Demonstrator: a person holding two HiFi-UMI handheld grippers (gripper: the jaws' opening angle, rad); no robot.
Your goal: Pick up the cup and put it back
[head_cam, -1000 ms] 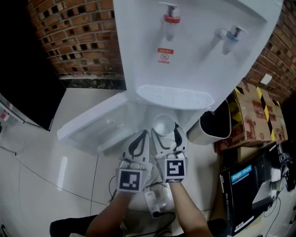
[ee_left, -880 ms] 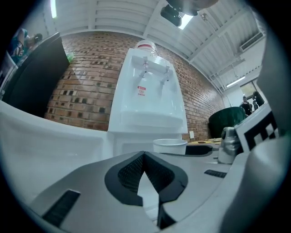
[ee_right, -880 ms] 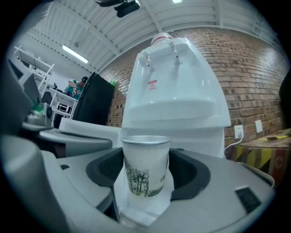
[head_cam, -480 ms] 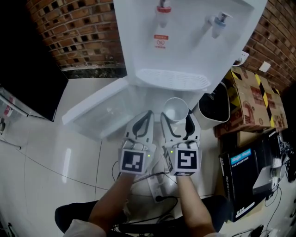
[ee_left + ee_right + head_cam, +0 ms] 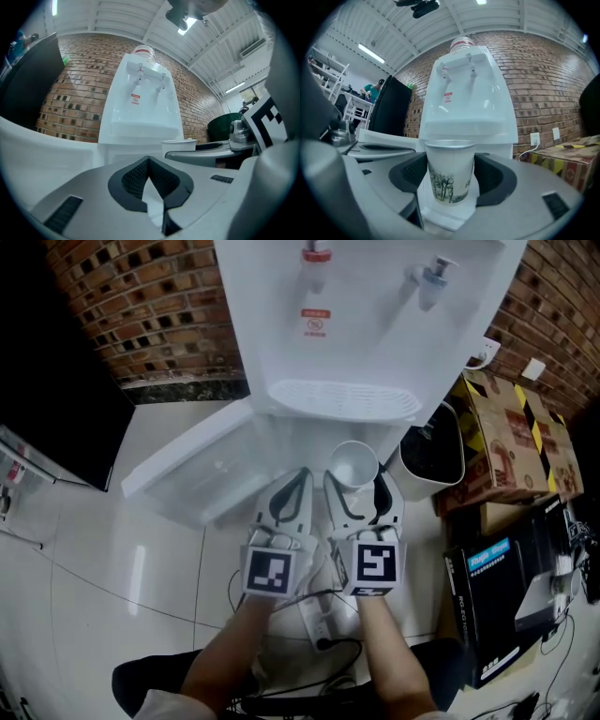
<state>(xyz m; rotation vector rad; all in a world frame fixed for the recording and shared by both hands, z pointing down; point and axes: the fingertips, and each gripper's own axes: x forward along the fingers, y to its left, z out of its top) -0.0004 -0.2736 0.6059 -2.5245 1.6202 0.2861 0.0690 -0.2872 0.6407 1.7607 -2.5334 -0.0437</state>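
right gripper view: right gripper clamps the cup, held aloft; left gripper closed, empty. next, probably lower it upright, then release.

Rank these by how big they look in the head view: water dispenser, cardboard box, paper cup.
Largest to smallest:
1. water dispenser, by far the largest
2. cardboard box
3. paper cup, clearly the smallest

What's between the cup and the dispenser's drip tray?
Nothing. In the head view the stretch from the cup in the right tongs to the drip tray is bare; the right gripper view agrees.
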